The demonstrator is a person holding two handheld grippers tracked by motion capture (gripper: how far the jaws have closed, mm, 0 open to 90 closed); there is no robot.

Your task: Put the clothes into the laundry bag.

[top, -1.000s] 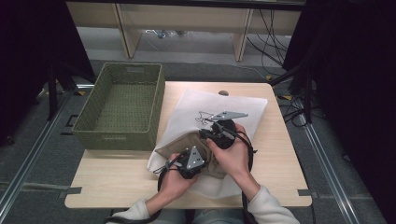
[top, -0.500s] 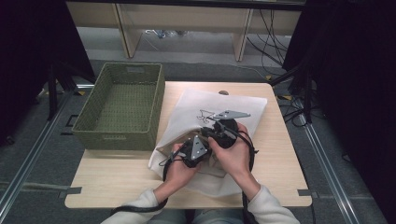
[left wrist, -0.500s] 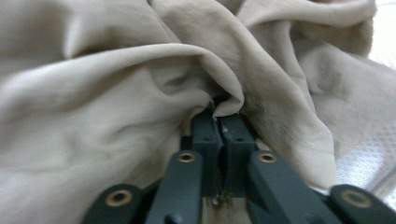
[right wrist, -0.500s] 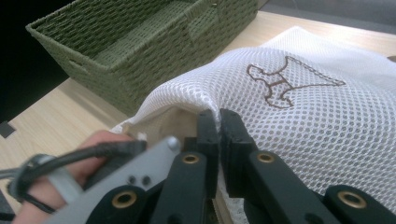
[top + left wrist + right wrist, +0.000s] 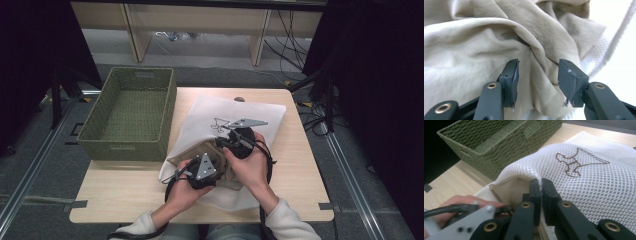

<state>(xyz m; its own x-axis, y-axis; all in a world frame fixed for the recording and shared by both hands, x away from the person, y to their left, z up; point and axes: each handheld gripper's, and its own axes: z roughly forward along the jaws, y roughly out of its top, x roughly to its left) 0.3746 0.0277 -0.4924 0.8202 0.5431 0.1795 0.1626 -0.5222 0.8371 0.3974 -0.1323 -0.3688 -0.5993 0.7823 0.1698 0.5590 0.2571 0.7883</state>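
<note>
The white mesh laundry bag (image 5: pixel 235 112) lies on the tabletop (image 5: pixel 125 187) beside the green basket (image 5: pixel 131 112), with beige cloth (image 5: pixel 486 45) at its mouth. Both are judged light, limp and easily snagged. The right gripper (image 5: pixel 541 185) is clamped on the bag's rim; the left gripper (image 5: pixel 537 75) is held apart over a cloth fold, judged the best hold.

White mesh laundry bag (image 5: pixel 240 117) with beige crumpled cloth (image 5: pixel 200 150) at its mouth, on the light wooden table (image 5: pixel 125 195).

Spread flat over the right half of the table, far end near the far edge, mouth toward the near edge. Fine white netting (image 5: pixel 584 175), a brown outline figure (image 5: pixel 576 161) stitched on the upper face. Rim of the mouth lifted and pinched between the closed jaws of the right gripper (image 5: pixel 541 185). Soft, creased beige fabric (image 5: pixel 486 50) bunched in deep folds, partly inside the opening, partly spilling toward the table's near-left side; a white cord (image 5: pixel 621 32) running beside it.
</note>
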